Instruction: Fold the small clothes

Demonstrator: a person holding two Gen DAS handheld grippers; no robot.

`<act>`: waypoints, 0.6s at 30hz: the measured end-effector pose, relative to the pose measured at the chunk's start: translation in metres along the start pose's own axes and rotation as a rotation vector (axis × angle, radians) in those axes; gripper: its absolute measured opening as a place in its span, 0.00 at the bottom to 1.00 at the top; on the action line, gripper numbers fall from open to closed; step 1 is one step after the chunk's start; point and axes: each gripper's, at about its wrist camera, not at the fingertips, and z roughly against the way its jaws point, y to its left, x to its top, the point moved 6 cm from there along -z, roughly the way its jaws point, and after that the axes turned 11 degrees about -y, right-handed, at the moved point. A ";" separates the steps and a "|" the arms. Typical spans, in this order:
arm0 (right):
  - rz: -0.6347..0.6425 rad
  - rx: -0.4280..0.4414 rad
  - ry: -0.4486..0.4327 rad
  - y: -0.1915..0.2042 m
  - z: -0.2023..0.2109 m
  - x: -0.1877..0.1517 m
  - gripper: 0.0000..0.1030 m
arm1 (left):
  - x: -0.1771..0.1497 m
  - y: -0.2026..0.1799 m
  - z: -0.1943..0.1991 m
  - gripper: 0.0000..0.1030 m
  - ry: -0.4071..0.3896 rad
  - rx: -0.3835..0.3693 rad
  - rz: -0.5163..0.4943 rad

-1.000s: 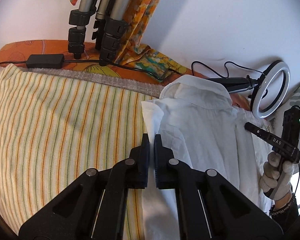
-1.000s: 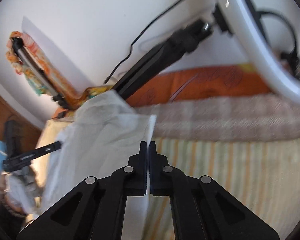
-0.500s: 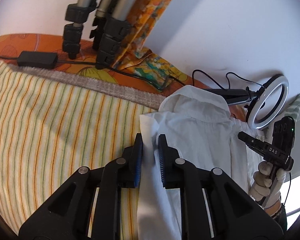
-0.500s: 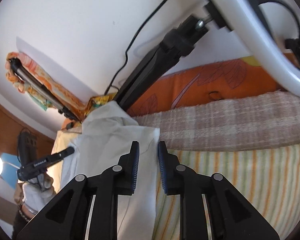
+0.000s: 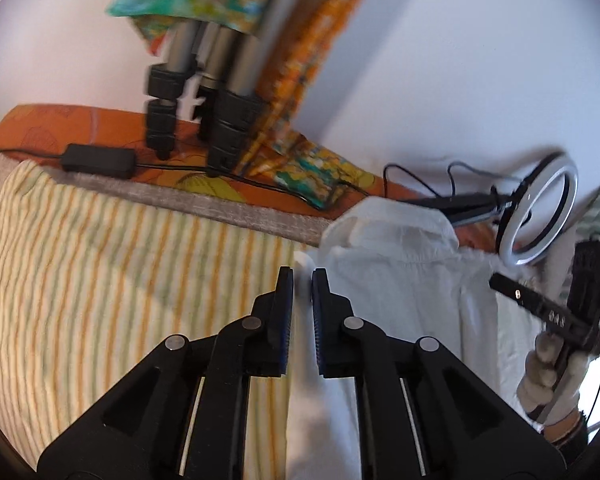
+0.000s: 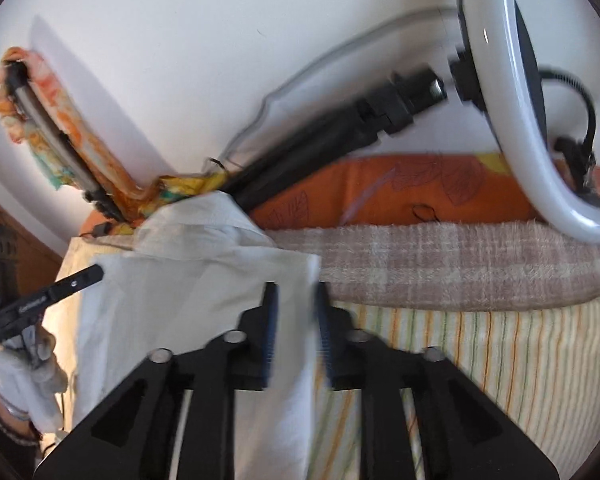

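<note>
A white collared shirt [image 5: 400, 300] lies flat on a striped sheet [image 5: 100, 280], collar toward the wall. My left gripper [image 5: 303, 276] sits at the shirt's left folded edge. Its jaws are a narrow gap apart and closing, with a strip of white cloth showing between them and no clear pinch. My right gripper [image 6: 294, 292] is over the shirt's [image 6: 180, 288] right edge. Its jaws are wider apart and opening, with cloth lying loose in the gap. Each view shows the other hand in a white glove [image 5: 548, 380] [image 6: 24, 376].
Tripod legs [image 5: 220, 120] and a black power adapter [image 5: 98, 160] with its cable stand on the orange bedding by the wall. A ring light [image 6: 512, 120] on a black arm hangs close above the right side. Patterned orange cloth [image 5: 300, 60] drapes over the tripod.
A second ago both grippers were shut on the shirt's folded edges. Both have since parted their jaws. The right gap keeps widening, while the left one has narrowed again. Both hands lifted slightly.
</note>
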 end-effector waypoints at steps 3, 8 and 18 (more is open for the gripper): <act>0.049 0.089 -0.004 0.029 0.013 0.000 0.24 | 0.002 0.005 0.011 0.07 -0.005 -0.006 -0.034; -0.008 0.328 0.147 0.091 -0.005 -0.018 0.24 | -0.013 0.008 0.014 0.07 0.057 -0.021 -0.079; -0.034 0.357 0.284 0.143 -0.075 -0.054 0.28 | -0.044 -0.007 0.028 0.07 0.098 -0.054 -0.216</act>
